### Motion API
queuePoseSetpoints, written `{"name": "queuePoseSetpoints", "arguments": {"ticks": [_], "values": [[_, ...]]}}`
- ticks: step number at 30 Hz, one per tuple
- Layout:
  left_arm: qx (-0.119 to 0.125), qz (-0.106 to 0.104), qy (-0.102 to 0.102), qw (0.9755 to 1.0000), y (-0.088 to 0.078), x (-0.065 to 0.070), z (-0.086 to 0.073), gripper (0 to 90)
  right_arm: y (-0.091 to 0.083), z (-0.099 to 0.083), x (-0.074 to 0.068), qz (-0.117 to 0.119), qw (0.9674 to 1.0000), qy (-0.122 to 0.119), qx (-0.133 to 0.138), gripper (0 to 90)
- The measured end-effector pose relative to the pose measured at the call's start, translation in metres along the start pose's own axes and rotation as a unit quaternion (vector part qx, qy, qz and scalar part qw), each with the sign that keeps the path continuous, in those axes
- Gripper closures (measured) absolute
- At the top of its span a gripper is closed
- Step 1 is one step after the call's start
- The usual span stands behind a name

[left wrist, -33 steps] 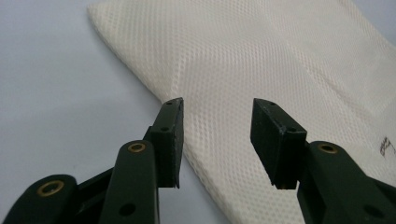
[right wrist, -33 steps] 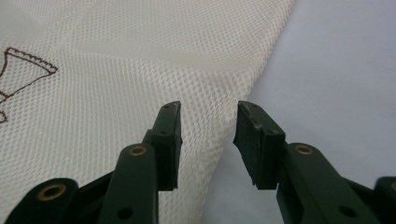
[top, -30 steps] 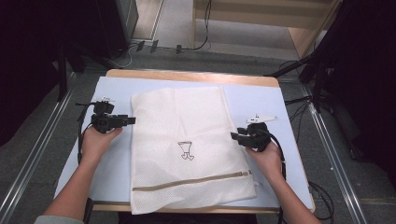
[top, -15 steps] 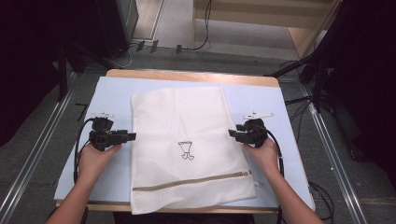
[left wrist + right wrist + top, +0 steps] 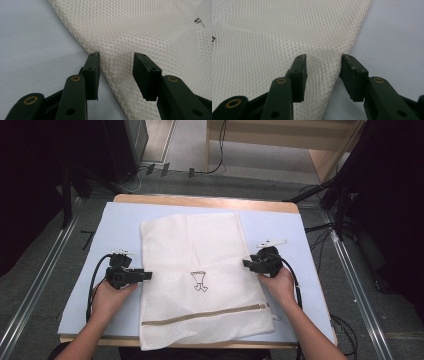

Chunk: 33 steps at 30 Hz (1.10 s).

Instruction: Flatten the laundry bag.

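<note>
On the blue mat [image 5: 120,227] lies a white mesh bag [image 5: 200,255] (zipped, small printed logo); both grippers' fingers spread astride its edges.

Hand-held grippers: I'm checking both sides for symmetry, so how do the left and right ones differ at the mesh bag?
The left hand-held gripper sits at the mesh bag's left edge, pointing right; the right hand-held gripper sits at its right edge, pointing left and slightly farther up the table. The left's jaws have just been closing; the right's barely changed. Both straddle the bag's edge, jaws apart, pads not pressing.
</note>
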<state>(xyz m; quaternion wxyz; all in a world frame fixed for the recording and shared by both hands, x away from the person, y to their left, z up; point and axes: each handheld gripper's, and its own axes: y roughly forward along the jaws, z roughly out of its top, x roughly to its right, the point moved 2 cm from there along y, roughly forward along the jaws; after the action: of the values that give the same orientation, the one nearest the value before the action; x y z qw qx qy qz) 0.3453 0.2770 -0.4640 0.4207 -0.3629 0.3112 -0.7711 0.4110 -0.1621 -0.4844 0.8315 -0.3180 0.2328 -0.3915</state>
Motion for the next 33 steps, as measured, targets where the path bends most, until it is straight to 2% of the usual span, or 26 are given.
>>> {"name": "queuePoseSetpoints", "arguments": {"ticks": [2,9,12,13,14,18,22,26,33], "values": [[-0.001,0.001,0.004,1.0,0.001,0.001,0.0,66.5,0.002,-0.001,0.0,0.0,1.0,0.003,-0.007,60.0],[-0.007,0.007,0.013,0.9999,0.005,0.004,0.002,82.3,0.003,-0.002,-0.003,-0.008,0.9999,-0.005,-0.006,68.4],[-0.014,0.005,0.013,0.9998,0.005,0.003,0.003,87.2,0.003,-0.002,-0.004,-0.009,0.9999,-0.01,-0.009,75.2],[-0.014,0.002,0.011,0.9998,0.005,0.002,0.004,88.1,0.003,-0.003,-0.005,-0.009,0.9999,-0.011,-0.008,80.3],[-0.015,0.003,0.014,0.9998,0.006,0.003,0.004,88.6,0.002,-0.003,-0.006,-0.007,0.9998,-0.015,-0.009,84.0],[-0.017,-0.002,0.01,0.9998,0.004,0.001,0.006,89.4,0.002,-0.003,-0.008,-0.009,0.9997,-0.022,-0.011,87.6],[0.004,-0.009,0.005,0.9999,-0.003,-0.003,0.014,89.7,-0.002,-0.001,-0.007,-0.012,0.9995,-0.025,-0.013,88.3],[0.022,-0.013,-0.006,0.9996,-0.006,-0.009,0.023,89.8,-0.011,-0.001,-0.003,-0.007,1.0,-0.006,-0.004,88.3],[0.037,-0.02,-0.003,0.9991,-0.005,-0.012,0.04,89.7,-0.016,0.003,-0.001,-0.012,0.9999,0.005,0.01,88.4]]}}
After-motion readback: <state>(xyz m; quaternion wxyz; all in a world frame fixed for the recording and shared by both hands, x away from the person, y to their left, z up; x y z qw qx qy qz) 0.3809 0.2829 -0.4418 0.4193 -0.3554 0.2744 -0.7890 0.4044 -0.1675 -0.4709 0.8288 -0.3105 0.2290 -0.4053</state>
